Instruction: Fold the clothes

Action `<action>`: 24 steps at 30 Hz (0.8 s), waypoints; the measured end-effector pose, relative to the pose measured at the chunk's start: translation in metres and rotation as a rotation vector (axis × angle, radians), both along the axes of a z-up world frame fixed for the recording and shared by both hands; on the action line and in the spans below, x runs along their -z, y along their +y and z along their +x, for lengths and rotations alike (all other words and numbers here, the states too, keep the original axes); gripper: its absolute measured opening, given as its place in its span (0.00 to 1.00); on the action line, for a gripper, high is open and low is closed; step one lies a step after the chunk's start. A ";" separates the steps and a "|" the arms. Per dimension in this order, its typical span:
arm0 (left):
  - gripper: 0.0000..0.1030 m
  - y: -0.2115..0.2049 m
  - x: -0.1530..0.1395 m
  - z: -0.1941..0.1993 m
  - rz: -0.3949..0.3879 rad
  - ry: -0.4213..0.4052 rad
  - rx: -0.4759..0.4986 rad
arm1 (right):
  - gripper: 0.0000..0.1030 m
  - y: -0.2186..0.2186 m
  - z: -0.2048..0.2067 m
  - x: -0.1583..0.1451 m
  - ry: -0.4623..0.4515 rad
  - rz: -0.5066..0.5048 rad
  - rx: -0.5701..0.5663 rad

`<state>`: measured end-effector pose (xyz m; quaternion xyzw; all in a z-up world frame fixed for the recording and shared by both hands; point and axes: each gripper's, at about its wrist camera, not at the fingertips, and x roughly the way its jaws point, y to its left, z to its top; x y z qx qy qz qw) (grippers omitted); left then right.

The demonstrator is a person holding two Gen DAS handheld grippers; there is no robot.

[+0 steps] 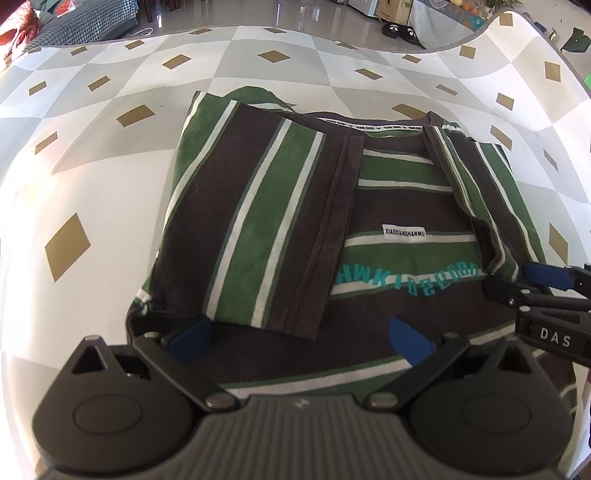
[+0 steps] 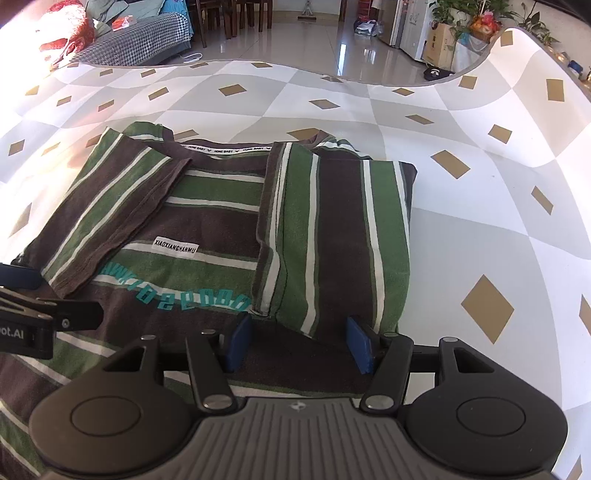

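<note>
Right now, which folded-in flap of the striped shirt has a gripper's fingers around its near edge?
The right-hand flap: the right gripper straddles its near corner, jaws open. The left-hand flap ends beyond the left gripper.

i see the work surface covered by a checked cloth (image 2: 424, 155) of grey and white squares with tan diamonds. beyond the cloth's far edge lies a glossy tiled floor (image 2: 314, 44) catching daylight. past the cloth's far left corner stands a houndstooth sofa (image 2: 140, 40) with a red bundle (image 2: 70, 26); past the far right, a cardboard box (image 2: 441, 42) and potted plants (image 2: 484, 14).
</note>
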<state>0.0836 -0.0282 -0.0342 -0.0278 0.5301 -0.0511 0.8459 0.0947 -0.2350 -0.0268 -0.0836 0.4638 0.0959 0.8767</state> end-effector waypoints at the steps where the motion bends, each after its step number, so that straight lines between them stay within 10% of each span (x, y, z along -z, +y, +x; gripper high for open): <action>1: 1.00 -0.002 0.000 -0.002 0.010 -0.002 0.004 | 0.56 0.000 -0.001 0.000 0.002 -0.001 -0.007; 24: 1.00 -0.020 -0.046 -0.054 0.171 -0.032 0.066 | 0.56 -0.028 -0.028 -0.048 0.144 0.103 0.033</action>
